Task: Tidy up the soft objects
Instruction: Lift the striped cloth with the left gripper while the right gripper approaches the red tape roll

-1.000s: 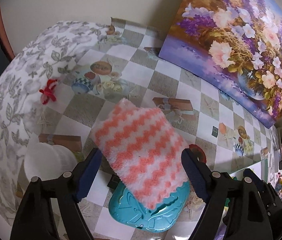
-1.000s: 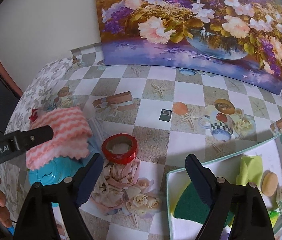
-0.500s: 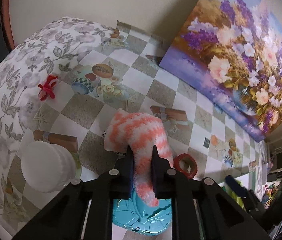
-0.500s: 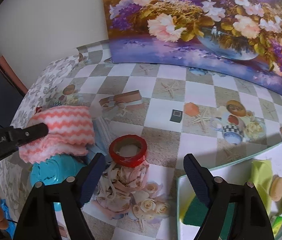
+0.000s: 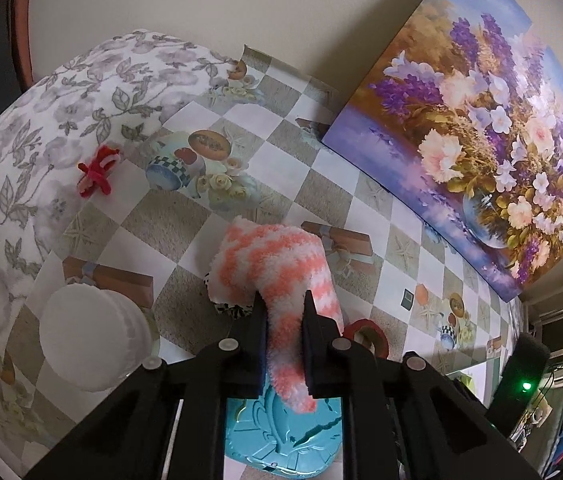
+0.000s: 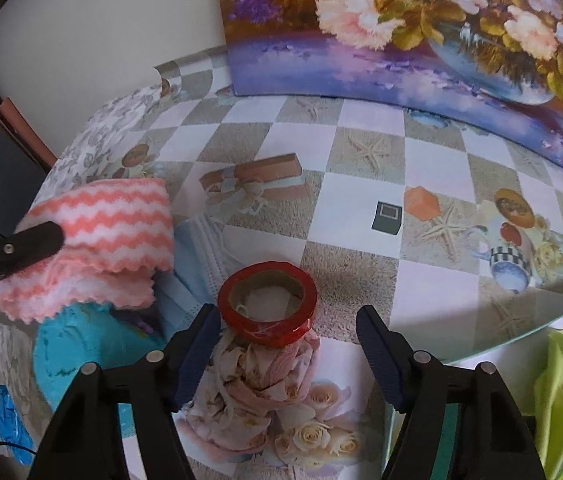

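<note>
Left gripper (image 5: pixel 283 314) pinches the pink-and-white zigzag cloth (image 5: pixel 277 264), bunched between the jaws and hanging over the teal plastic piece (image 5: pixel 281 432). Right gripper (image 6: pixel 285 338): jaws have just been closing but stand spread, nothing pressed, the red tape roll (image 6: pixel 267 304) just ahead between the tips. Tray (image 6: pixel 521 340) right of the roll already has a green cloth (image 6: pixel 557 376). Judging: early; zigzag cloth gripped, not placed. Blue face mask (image 6: pixel 201 248), left of the roll, untouched.
</note>
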Available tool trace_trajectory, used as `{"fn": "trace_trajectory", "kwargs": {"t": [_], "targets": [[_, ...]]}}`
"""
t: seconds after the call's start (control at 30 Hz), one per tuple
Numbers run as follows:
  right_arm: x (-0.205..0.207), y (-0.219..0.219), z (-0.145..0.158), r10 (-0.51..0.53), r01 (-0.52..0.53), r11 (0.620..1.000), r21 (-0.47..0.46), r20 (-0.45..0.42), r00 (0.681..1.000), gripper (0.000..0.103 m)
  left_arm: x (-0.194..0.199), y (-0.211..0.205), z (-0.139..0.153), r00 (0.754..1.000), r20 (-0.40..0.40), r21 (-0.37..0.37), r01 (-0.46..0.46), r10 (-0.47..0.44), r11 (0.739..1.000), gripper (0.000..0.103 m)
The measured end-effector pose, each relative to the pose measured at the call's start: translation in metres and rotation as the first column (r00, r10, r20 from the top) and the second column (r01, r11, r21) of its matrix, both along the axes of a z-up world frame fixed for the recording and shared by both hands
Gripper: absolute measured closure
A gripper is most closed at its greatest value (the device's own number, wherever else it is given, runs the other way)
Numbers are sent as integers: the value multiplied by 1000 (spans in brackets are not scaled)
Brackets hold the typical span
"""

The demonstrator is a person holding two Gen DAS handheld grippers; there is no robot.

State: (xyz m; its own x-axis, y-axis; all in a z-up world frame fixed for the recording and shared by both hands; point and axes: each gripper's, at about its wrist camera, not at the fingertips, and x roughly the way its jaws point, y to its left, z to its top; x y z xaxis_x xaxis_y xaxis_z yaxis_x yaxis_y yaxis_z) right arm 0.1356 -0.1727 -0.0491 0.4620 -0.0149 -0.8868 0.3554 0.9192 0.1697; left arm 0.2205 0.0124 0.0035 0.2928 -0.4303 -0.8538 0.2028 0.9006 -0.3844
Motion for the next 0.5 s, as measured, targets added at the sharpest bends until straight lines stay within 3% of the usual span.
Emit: {"fn": "trace_trajectory", "kwargs": {"t": [0.37, 0.5], "targets": [[4, -8, -17, -1, 0, 996, 90, 16, 1000, 32, 0, -5, -6, 1000, -12, 10, 7, -6, 1000, 88], [3, -9, -18, -1, -3, 992, 123, 34, 999, 44, 0, -5, -6, 1000, -11, 12, 8, -8, 1000, 88]]}}
